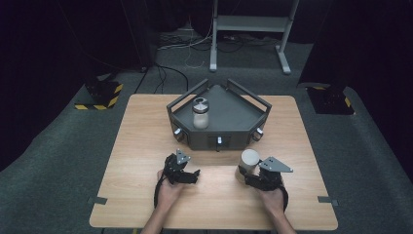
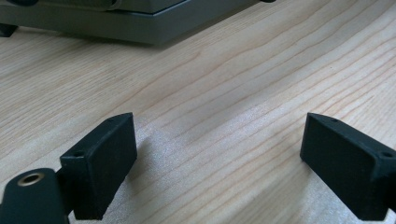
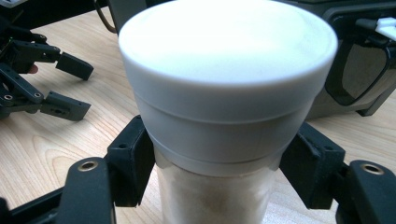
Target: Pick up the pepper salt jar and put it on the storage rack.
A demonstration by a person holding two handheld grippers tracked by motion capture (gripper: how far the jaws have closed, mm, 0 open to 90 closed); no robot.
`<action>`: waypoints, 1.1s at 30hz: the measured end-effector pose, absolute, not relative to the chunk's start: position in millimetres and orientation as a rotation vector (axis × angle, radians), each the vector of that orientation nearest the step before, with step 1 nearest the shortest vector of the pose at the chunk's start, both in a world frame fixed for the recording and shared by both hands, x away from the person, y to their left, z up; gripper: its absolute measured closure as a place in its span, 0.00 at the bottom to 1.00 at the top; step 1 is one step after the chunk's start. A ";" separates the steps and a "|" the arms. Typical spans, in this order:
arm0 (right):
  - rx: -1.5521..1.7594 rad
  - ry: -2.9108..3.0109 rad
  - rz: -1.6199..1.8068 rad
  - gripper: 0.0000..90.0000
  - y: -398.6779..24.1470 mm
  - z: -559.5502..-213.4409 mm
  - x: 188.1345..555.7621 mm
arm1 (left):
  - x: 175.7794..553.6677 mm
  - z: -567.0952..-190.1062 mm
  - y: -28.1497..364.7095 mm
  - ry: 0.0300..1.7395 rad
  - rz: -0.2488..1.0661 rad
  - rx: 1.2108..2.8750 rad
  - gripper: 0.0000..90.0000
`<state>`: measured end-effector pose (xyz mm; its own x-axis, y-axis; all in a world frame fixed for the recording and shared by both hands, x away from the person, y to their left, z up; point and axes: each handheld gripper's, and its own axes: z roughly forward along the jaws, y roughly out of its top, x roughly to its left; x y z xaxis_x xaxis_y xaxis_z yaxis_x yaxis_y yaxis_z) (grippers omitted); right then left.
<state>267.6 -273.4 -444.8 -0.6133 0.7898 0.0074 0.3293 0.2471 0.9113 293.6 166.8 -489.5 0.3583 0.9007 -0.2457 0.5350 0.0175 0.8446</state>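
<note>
The desk [image 1: 146, 126] is a pale wooden board standing on dark carpet. At its far middle sits a grey tray [image 1: 234, 117] with raised rails and small knobs along its front wall. A jar [image 1: 200, 113] with a metal-looking lid stands upright inside the tray, at its left part.

Nearer the person, both hands come in from the bottom edge of the high view. The right gripper [image 1: 245, 176] lies on the desk to the right of centre, just in front of the tray. Its jaws grip a white-capped bottle [image 1: 249, 162] that stands upright on the desk, apart from the tray; in the right gripper view the jaws press the bottle [image 3: 219, 140] from both sides just under the wide white cap, with pale contents showing through the body below.

The left gripper [image 1: 196, 176] rests on the desk left of centre, well apart from the bottle. Its jaws stand open with only bare wood between them, and in the left gripper view the tray's base [image 2: 116, 23] shows ahead.
</note>
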 end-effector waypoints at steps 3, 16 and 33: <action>1.009 2.067 1.338 0.37 -273.2 -443.7 267.5 | 293.6 -489.4 166.8 1.303 0.471 1.648 0.12; 0.989 2.062 1.333 0.38 -274.0 -442.9 264.9 | 293.6 -489.4 166.8 1.303 0.471 1.648 0.12; 0.983 2.066 1.342 0.38 -282.6 -431.7 267.6 | 293.7 -489.4 166.9 1.303 0.471 1.649 0.12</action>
<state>267.6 -282.6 -431.7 -0.6242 0.7812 -0.0132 0.3054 0.2595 0.9162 293.7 166.9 -489.4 0.3584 0.9007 -0.2455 0.5354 0.0172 0.8444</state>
